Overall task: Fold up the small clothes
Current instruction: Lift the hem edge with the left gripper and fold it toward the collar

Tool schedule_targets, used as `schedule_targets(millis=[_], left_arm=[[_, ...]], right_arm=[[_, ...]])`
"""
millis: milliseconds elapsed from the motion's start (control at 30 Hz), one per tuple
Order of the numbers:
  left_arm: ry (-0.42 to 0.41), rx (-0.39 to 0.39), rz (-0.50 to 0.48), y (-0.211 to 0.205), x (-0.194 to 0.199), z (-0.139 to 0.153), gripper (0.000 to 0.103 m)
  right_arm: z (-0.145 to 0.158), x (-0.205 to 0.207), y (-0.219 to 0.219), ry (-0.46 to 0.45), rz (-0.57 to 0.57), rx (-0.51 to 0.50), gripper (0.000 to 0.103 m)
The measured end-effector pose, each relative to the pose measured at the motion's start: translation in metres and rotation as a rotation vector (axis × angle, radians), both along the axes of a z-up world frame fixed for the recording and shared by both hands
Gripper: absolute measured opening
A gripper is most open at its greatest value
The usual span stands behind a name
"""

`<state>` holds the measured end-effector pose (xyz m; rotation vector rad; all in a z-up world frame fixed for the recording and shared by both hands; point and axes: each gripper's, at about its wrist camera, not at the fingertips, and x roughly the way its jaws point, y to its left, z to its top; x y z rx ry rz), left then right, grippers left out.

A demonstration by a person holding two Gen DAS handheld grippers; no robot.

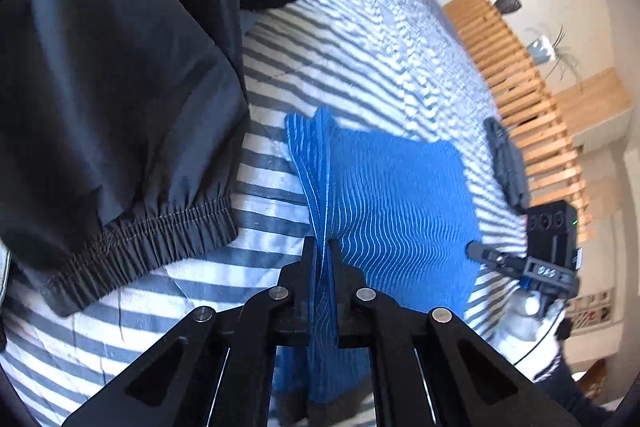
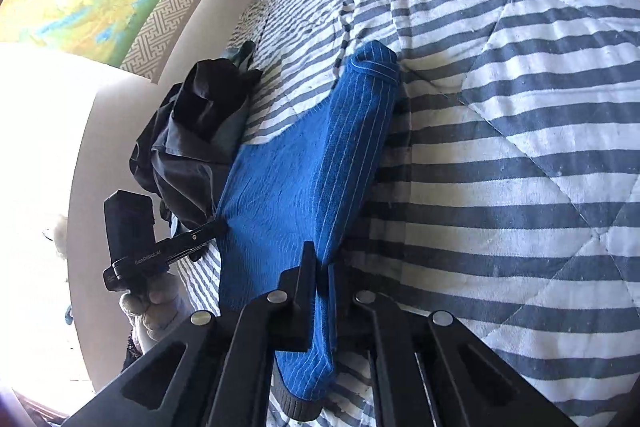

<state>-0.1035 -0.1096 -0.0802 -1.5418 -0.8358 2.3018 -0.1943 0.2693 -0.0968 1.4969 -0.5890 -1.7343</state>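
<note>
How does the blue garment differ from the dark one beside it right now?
The blue garment is bright blue with thin pale stripes; the dark garment is plain charcoal with an elastic gathered hem. The blue one is pinched by the left gripper and the right gripper; the dark one lies bunched and untouched. Both rest on the striped quilt.

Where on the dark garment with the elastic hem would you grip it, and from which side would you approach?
Probably the gathered elastic hem of the dark garment: it is a thick, firm edge lying free on the striped quilt. Come in low from the open quilt side, since the rest bunches in loose folds.
</note>
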Motion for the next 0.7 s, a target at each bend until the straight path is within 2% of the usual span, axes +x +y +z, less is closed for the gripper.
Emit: schedule_targets(millis=[200,367,533,700], left_arm=[[0.116,0.066,0.022,0.005,0.037,0.053,0.004],[0.178,0.068,-0.004,0.027,0.081,0.094,0.004],[0.177,0.059,-0.028,0.04,0.127,0.116,0.004],[0.119,0.062,-0.033,0.051,0.147,0.115,0.004]], right_arm=[[0.045,0.019,0.023,0.05,-0.031,-0.095,0.004],[0.087,0.056,0.046,0.105,-0.03,-0.121,0.004],[0.109,0.097,0.068,0.123,-0.018,-0.118,0.004],[0.102,0.122,0.078,0.076,0.006,-0.091,0.004]])
